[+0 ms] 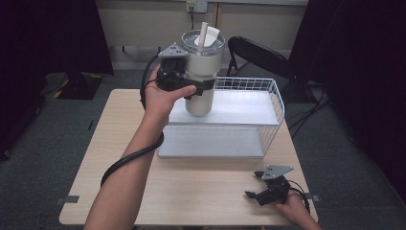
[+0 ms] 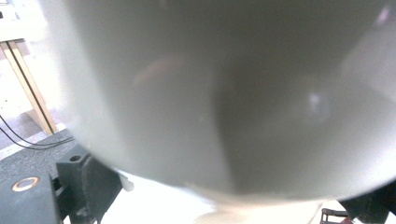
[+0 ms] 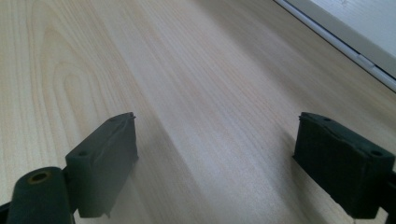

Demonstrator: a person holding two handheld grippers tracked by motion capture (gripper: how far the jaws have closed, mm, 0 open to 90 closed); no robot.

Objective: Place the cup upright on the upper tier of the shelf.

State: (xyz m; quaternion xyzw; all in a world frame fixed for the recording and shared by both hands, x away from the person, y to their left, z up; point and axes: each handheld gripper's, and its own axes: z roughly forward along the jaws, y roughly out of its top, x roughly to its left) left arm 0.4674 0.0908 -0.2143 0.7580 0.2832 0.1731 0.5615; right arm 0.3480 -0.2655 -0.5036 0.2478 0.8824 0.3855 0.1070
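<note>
Pale wood forms the one table (image 1: 201,196) in the high view, bearing one wire basket (image 1: 275,103) far right. The left gripper (image 1: 194,86) clamps one grey cup (image 1: 201,72) above the basket's left end. The left gripper view shows the cup (image 2: 233,93) pressed between the jaws. The right gripper (image 3: 215,158), near right, has its jaws wide apart over bare table (image 3: 187,70), holding nothing.

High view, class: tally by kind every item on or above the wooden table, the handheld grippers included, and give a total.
Black two-jaw grippers: 2, left gripper and right gripper
Large grey tumbler with clear lid and white straw: 1
White wire-sided two-level shelf rack: 1
Total: 4
</note>
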